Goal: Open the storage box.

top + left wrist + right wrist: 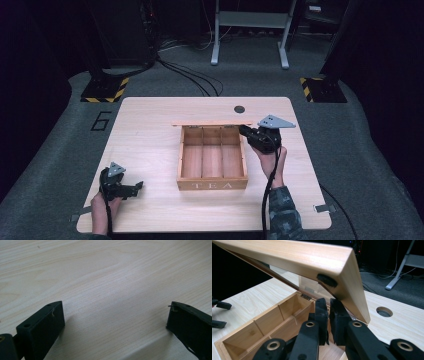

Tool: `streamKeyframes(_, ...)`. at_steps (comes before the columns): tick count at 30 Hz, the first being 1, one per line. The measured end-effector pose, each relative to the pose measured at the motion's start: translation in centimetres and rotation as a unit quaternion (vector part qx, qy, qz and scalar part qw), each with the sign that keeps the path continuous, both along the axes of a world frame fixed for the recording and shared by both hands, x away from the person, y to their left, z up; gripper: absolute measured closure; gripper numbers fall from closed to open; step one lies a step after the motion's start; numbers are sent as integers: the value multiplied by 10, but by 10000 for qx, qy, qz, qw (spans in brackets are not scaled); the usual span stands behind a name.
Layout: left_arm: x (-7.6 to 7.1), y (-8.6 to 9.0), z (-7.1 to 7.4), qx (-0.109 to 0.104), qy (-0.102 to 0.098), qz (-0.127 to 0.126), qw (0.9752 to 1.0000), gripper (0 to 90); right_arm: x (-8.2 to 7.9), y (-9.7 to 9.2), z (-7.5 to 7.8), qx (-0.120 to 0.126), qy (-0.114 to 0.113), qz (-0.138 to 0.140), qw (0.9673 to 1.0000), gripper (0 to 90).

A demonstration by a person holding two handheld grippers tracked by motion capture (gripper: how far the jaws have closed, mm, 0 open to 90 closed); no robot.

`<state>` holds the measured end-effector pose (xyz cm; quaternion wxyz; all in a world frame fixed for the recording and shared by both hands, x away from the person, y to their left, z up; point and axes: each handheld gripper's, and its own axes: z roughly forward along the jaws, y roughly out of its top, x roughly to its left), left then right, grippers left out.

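A wooden tea box (212,184) marked TEA stands mid-table, with three bare compartments. Its glass-paned lid (210,123) is raised, hinged at the far side. My right gripper (243,131) is shut at the box's far right corner, with its tips under the lid's free edge. In the right gripper view the shut jaws (329,302) point up at the lid's (294,255) underside near a black rubber bumper, with the box (249,326) below. My left gripper (136,190) rests open on the table at front left. Bare wood lies between its jaws (115,312).
A round cable hole (239,109) sits in the tabletop (150,120) behind the box. The left gripper's jaws (219,314) show far off in the right gripper view. Beyond the table are cables, a grey stand (250,30) and black-yellow taped bases (105,90).
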<state>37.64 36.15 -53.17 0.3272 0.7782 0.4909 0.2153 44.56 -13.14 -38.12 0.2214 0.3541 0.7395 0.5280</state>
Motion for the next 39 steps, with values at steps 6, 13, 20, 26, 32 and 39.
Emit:
streamKeyframes(6, 0, 0, 0, 2, 1, -3, 10000, 12, 6, 0, 1, 34, 8, -37, 10000, 843)
streamKeyframes(13, 0, 0, 0, -1, 3, -3, 10000, 12, 15, 1, 6, 47, 20, -56, 10000, 842)
streamKeyframes(20, 0, 0, 0, -1, 3, -4, 10000, 12, 23, 4, 7, 51, 88, -61, 9999, 841)
streamKeyframes(26, 0, 0, 0, -27, -12, 20, 10000, 11, 29, 8, 7, 21, 88, -41, 10000, 842)
streamKeyframes(32, 0, 0, 0, -27, -13, 19, 10000, 12, 35, 12, 7, -15, 117, -34, 9999, 843)
streamKeyframes(39, 0, 0, 0, -28, -4, 17, 10000, 12, 42, 15, 7, 13, 110, -42, 9999, 844)
